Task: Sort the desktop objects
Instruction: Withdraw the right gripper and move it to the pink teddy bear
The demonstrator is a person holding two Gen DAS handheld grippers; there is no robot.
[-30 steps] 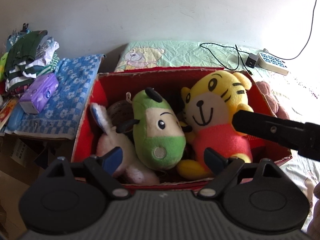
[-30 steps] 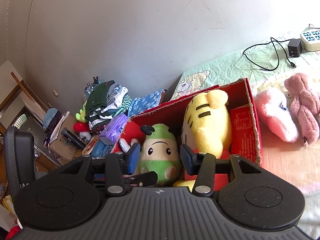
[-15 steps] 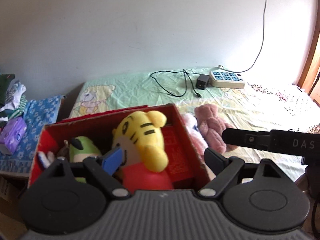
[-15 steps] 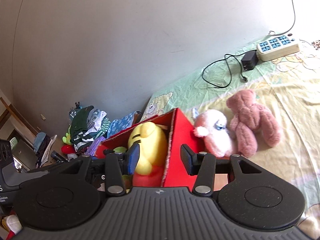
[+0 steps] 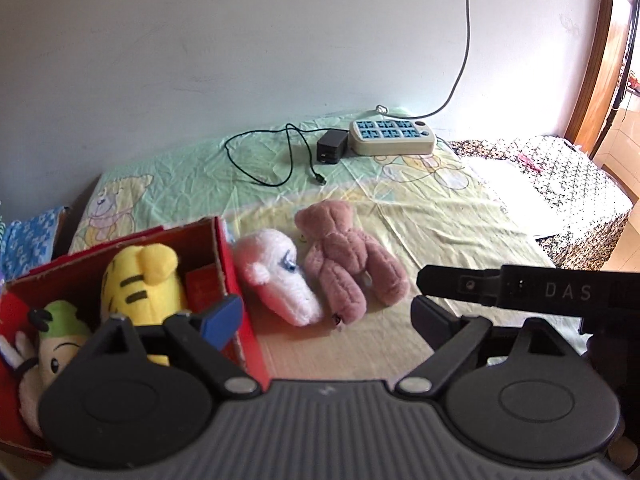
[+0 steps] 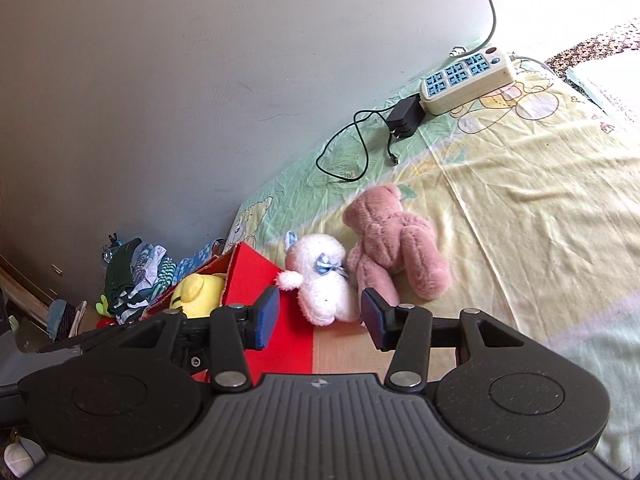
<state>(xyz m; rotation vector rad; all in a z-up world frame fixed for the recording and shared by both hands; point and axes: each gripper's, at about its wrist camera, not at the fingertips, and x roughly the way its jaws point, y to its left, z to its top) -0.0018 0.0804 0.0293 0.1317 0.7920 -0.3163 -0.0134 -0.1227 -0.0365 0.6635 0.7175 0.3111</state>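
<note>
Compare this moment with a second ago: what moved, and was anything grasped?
Both views swung right, from the red box toward the white plush and pink bear. The left gripper has just been opening, empty; the right gripper holds nothing. Toys stayed put.

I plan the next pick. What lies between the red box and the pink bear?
The white plush toy lies between the red box and the pink bear; both wrist views show it.

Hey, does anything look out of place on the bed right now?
Yes. Two plush toys, a white one and a pink teddy bear, lie tipped over on the sheet beside the red box, while the other toys sit inside it.
</note>
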